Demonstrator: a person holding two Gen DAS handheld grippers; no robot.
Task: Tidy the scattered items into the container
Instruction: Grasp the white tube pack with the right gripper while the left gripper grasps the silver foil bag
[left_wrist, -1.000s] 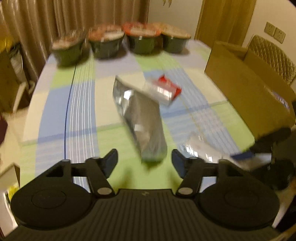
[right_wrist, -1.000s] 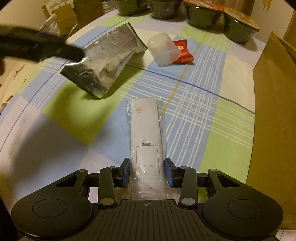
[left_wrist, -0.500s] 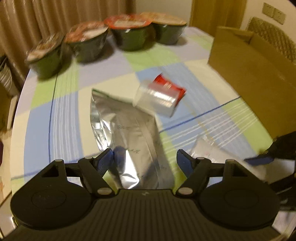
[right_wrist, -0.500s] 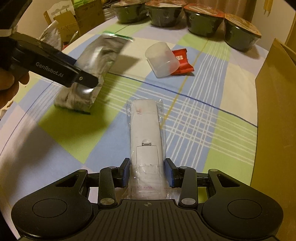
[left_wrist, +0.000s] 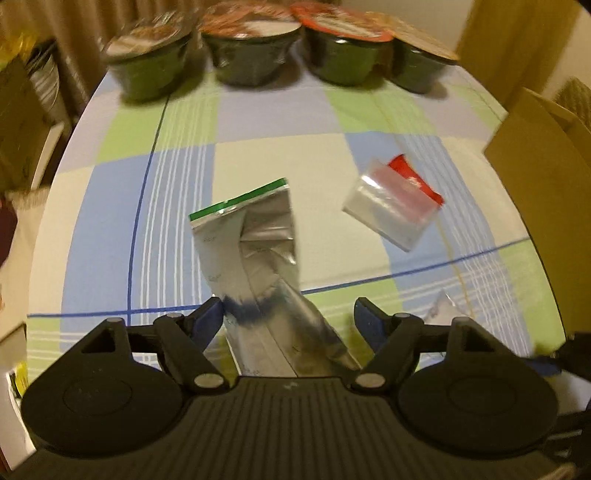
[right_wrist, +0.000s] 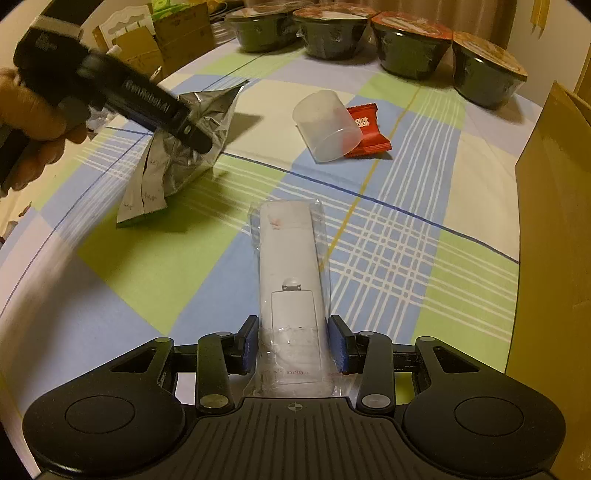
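Fingers of my right gripper (right_wrist: 293, 343) sit closed against both sides of the bagged white remote (right_wrist: 290, 273), gripping its near end through loose clear wrap; the remote's far end points away along the checked surface (right_wrist: 388, 258). Taking the remote as landmark: the cardboard box (right_wrist: 554, 221), the container by my judgement, stands to its right, wall close by, opening not visible from here.

Left of the remote and a bit farther, my left gripper (left_wrist: 288, 321) is at the silver foil pouch (left_wrist: 255, 251). Left wrist view shows the fingers spread wider than the pouch: left pad touching or nearly touching the pouch edge, right pad clearly apart from it. Not clamped. Right wrist view shows the pouch crumpled and tipped up off the surface under that gripper, green-edged end down; can't tell what props it.

Beyond the remote, slightly right: clear plastic cup (right_wrist: 327, 125) on its side, lying over one edge of the red snack packet (right_wrist: 367, 131). Farthest back, four dark lidded bowls (right_wrist: 412, 48) in a row at the far edge.

Risks, as I judge them:
- Remote may slide inside its slack wrap, since the fingers bear on film as well as body; a tilt toward the box could let it slip.
- Box wall is tall and near; a low swing could knock the remote's long far end against it.
- Pouch is thin and floppy; closing on a crumpled edge may just fold it or pinch foil only.
- Cup can roll if nudged.
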